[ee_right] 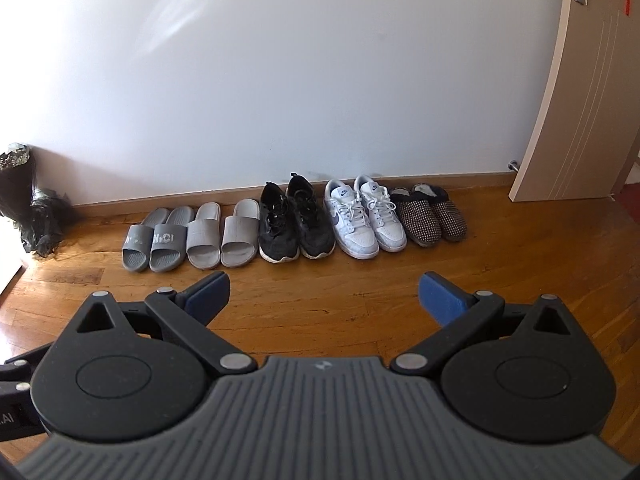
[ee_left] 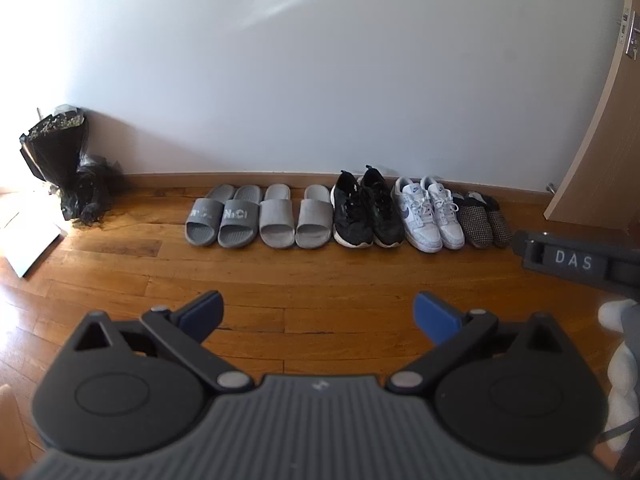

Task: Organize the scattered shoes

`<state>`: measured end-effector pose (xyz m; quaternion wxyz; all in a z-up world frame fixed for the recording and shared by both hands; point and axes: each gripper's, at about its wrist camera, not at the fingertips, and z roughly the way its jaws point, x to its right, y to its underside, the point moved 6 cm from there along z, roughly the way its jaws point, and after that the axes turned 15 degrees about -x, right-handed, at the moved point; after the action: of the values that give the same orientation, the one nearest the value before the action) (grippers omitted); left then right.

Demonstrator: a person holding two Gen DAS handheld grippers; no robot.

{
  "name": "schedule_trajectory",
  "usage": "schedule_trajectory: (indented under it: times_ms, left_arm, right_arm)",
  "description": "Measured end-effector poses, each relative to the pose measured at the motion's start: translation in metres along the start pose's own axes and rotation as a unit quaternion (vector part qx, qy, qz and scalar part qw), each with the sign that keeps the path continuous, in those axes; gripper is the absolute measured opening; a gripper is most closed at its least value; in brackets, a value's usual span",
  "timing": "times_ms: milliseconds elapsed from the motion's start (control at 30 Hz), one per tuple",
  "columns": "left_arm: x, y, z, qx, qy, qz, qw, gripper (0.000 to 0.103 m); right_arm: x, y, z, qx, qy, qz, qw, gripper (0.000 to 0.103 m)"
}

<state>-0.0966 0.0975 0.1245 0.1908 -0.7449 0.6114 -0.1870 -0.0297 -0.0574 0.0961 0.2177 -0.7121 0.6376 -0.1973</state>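
The left gripper has its jaws spread wide with nothing between them, and the right gripper matches it, both held above bare wood floor. Well ahead, five pairs stand in a row against the wall, toes outward: grey slides, pale slides, black trainers, white sneakers and checked slippers. The printing on the grey slides is too blurred to read.

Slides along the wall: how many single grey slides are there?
4, all at the left end of the row: two dark grey slides with lettering leftmost, then two light grey slides beside the black sneakers. None seems hidden.
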Motion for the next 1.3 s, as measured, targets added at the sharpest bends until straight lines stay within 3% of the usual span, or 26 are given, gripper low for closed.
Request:
schedule_trajectory:
  times_ms: [1300]
  left_arm:
    - [-0.001,0.004,-0.005,0.01,-0.002,0.007,0.9999,0.103]
  right_arm:
    - [-0.022,0.002,-0.004,-0.007,-0.02,-0.003,1.0,0.102]
